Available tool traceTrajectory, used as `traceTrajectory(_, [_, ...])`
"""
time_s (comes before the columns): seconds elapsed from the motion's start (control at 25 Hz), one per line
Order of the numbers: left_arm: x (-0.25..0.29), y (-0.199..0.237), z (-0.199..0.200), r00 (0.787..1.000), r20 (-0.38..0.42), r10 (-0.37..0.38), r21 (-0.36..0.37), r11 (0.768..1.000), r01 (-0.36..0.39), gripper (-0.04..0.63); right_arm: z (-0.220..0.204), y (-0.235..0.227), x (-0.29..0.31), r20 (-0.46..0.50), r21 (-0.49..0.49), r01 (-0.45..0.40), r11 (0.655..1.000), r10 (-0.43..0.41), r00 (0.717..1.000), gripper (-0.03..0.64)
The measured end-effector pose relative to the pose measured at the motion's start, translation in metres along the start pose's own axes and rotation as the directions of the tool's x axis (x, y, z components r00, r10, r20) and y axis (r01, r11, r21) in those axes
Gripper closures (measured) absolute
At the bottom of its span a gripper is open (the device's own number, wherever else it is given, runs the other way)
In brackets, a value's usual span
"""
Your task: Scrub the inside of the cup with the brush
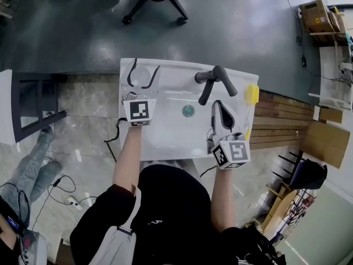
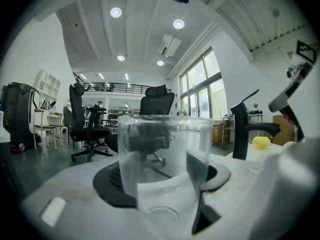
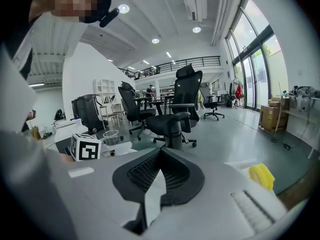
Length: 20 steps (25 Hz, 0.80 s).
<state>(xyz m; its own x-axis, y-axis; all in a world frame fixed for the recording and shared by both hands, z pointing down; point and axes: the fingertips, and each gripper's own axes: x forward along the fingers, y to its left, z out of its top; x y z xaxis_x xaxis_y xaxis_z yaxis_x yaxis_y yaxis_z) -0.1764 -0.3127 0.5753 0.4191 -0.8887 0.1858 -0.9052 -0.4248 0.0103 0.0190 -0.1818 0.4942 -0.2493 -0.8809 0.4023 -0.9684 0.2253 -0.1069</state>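
Note:
A clear plastic cup [image 1: 140, 75] stands upright at the back left corner of the white sink [image 1: 165, 137]. My left gripper [image 1: 146, 65] is shut on it, one black finger on each side. In the left gripper view the cup [image 2: 165, 149] fills the gap between the pads [image 2: 107, 179]. My right gripper [image 1: 217, 104] hovers over the sink's right half with its jaws shut and nothing in them; its tips [image 3: 159, 154] meet. A small yellow object [image 1: 252, 94], perhaps the brush, lies on the sink's right rim, apart from both grippers, and shows as the yellow object [image 3: 262, 175] in the right gripper view.
A black faucet [image 1: 212, 81] stands at the sink's back edge between the grippers. The drain [image 1: 188, 111] sits mid-basin. Wooden slats [image 1: 284, 120] lie right of the sink. A black office chair [image 1: 157, 1] stands beyond it. Another person's legs [image 1: 33, 170] are at the left.

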Motion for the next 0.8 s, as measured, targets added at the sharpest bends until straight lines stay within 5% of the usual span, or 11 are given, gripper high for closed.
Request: traceTrajectory(0.8, [-0.017,-0.019,0.008,0.996,-0.017,-0.088,0.082,0.993,0.09,0.331,-0.008,0.013,-0.015,0.021,0.024,-0.001,1.0,0.0,1.0,0.617])
